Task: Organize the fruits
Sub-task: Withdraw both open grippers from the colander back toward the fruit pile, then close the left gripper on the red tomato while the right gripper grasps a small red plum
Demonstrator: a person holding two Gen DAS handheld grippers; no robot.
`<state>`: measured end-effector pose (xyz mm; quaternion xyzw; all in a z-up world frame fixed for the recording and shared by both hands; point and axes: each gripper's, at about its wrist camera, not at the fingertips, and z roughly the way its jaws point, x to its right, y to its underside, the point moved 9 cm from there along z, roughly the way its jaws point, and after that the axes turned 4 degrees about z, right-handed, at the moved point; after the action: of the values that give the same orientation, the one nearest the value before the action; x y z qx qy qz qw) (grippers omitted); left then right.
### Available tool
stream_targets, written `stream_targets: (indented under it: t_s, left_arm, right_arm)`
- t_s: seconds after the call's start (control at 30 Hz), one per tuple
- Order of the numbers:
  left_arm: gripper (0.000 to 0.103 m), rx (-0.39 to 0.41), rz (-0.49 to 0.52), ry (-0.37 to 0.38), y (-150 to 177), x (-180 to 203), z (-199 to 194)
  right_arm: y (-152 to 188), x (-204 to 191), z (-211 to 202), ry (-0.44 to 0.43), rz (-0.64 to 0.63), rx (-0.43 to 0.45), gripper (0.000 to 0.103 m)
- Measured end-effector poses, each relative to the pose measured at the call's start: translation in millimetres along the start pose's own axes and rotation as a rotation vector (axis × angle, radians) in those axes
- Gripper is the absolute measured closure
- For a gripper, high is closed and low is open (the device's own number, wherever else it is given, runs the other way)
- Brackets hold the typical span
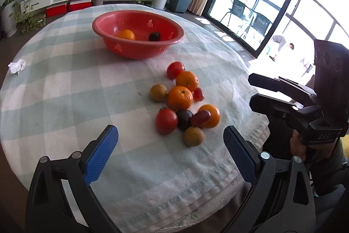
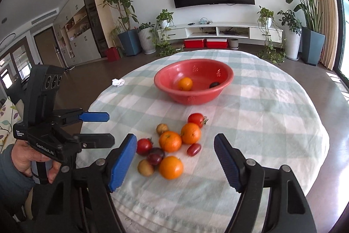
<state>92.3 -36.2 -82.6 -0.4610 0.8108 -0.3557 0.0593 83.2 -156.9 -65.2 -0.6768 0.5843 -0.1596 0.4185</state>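
A red perforated bowl [image 1: 94, 26] [image 2: 157, 78] stands at the far side of the checked cloth, with an orange [image 1: 126, 34] and a dark plum [image 1: 154, 36] inside. Nearer lies a loose pile of several fruits: oranges [image 1: 180, 97], tomatoes [image 1: 166, 120], a dark plum [image 1: 184, 119], red grapes [image 1: 200, 118] and brownish round fruits [image 1: 194, 136]. My left gripper [image 1: 170, 145] hovers open, short of the pile, nothing between its blue pads. My right gripper [image 2: 175, 139] is open too, framing the pile from the near side, empty. Each gripper also shows in the other's view: the right gripper [image 1: 253, 90], the left gripper [image 2: 109, 128].
The round table's cloth [image 1: 65, 91] drops off at the near edge just under both grippers. A crumpled white tissue [image 1: 17, 66] [image 2: 118, 82] lies at the table's left. A hand [image 2: 28, 158] holds the left gripper's handle. Potted plants, a TV cabinet and glass doors stand beyond.
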Motion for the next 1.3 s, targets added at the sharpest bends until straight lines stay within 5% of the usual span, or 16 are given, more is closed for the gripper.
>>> stream_targets:
  t_s: [0.37,0.63,1.3]
  left_arm:
    - [0.007,-0.059,0.073,-0.034,-3.0,-12.3,18.0]
    - [0.04,-0.166,0.173,0.021,-11.4,-26.8,41.9]
    - [0.054,-0.259,0.282,0.084,-16.8,-19.2,74.5]
  right_arm:
    - [35.0,12.2,23.5,0.042,0.082,-0.12,0.049]
    - [37.9,8.3,25.3,0.02,0.084,-0.13,0.051]
    - [41.2,0.0,25.4,-0.03,0.084,-0.148,0.051]
